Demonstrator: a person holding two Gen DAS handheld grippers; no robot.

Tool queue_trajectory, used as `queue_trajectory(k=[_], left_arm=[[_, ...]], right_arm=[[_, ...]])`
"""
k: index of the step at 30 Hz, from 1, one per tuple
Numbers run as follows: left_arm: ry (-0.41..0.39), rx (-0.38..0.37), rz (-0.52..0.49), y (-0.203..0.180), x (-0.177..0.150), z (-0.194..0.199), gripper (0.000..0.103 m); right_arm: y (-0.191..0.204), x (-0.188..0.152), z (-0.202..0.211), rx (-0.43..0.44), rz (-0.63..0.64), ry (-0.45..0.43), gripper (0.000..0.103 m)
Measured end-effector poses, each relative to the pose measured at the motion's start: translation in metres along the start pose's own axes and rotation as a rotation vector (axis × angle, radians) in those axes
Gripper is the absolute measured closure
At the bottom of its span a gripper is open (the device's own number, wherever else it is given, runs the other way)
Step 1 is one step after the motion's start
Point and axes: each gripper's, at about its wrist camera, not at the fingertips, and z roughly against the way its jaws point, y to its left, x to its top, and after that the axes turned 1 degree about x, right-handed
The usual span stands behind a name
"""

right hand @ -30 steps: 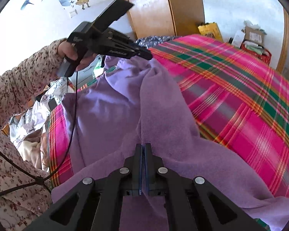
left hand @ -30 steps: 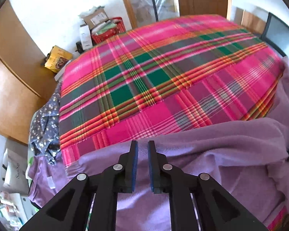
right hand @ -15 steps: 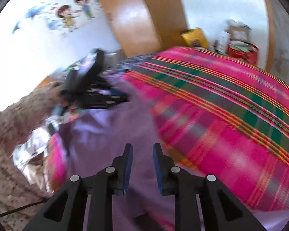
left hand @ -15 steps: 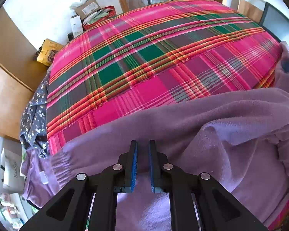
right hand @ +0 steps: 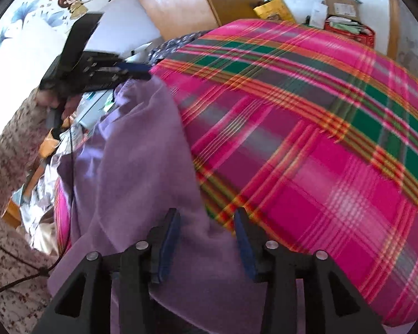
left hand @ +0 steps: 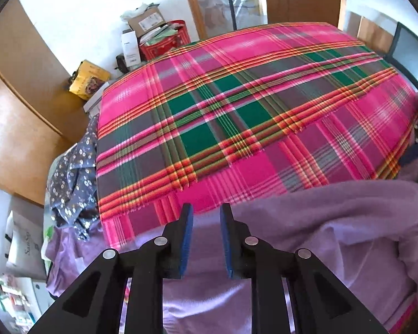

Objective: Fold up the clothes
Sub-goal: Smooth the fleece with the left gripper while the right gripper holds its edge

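Two grippers hang over a purple garment [left hand: 334, 222] that lies rumpled along the near edge of the plaid bedspread [left hand: 250, 111]; the left gripper [left hand: 206, 217] and the right gripper [right hand: 206, 220] both have their jaws opening, with nothing pinched between the pads, so the cloth looks just let go. The step in hand seems to be a release between folds, and the next move calls for finding a fresh edge to pinch. Only the right wrist view shows the person's flowered sleeve [right hand: 11, 150]; only the left one shows the flowered blue cloth [left hand: 72, 183] off the bed's left corner.
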Motion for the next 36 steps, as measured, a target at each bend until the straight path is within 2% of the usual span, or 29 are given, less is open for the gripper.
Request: queue_trajectory(k=[5,8,12,15,21,31,36], left_arm=[[0.004,-0.008,-0.004,0.000,0.005,-0.005,0.083],[0.034,-0.026,-0.040,-0.002,0.009,-0.012,0.083],[0.076,-0.040,-0.167,-0.020,0.005,-0.021,0.083],[0.106,-0.060,-0.228,-0.029,0.001,-0.026,0.083],[0.109,-0.085,-0.254,-0.029,-0.003,-0.021,0.083],[0.065,-0.166,-0.211,-0.020,-0.015,0.003,0.082],[0.084,-0.114,-0.297,-0.036,-0.016,-0.002,0.080]], right_arm=[[0.006,-0.004,-0.006,0.003,0.012,0.015,0.062],[0.007,-0.005,-0.005,-0.001,0.018,0.017,0.063],[0.011,-0.004,-0.005,0.007,0.030,0.034,0.073],[0.020,-0.004,-0.006,-0.018,0.069,0.053,0.082],[0.020,-0.004,-0.004,-0.035,0.079,0.055,0.091],[0.019,0.000,0.002,-0.082,0.062,-0.005,0.094],[0.017,0.002,0.003,-0.092,0.040,-0.023,0.094]])
